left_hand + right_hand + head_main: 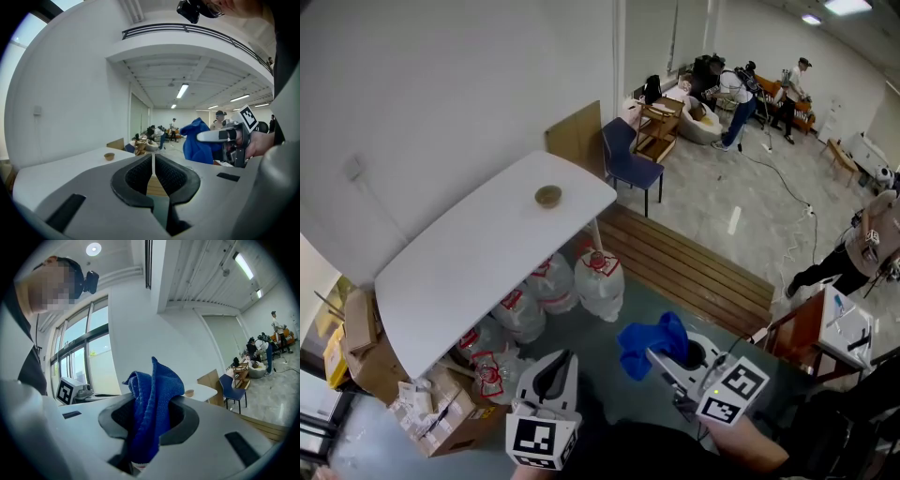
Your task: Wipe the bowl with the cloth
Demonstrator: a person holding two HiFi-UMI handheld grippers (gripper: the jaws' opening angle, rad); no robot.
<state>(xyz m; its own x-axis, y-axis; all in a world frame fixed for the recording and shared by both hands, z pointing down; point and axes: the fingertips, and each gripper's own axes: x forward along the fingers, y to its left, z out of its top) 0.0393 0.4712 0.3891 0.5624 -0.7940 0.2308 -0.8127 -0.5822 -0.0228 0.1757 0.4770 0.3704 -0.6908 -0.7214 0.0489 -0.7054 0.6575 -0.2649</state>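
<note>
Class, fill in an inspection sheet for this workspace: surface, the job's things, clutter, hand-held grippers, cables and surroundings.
Surface: white table, bare except for the bowl.
Job's things: small bowl near the table's far end; blue cloth off the table, carried in a gripper.
Clutter: water jugs under the table's edge; cardboard boxes beside them.
Grippers: left hand-held gripper shut and empty; right hand-held gripper shut on the cloth; both short of the table.
Cables: one cable trails across the floor beyond.
Surroundings: blue chair, wooden decking, people at the room's far end.
</note>
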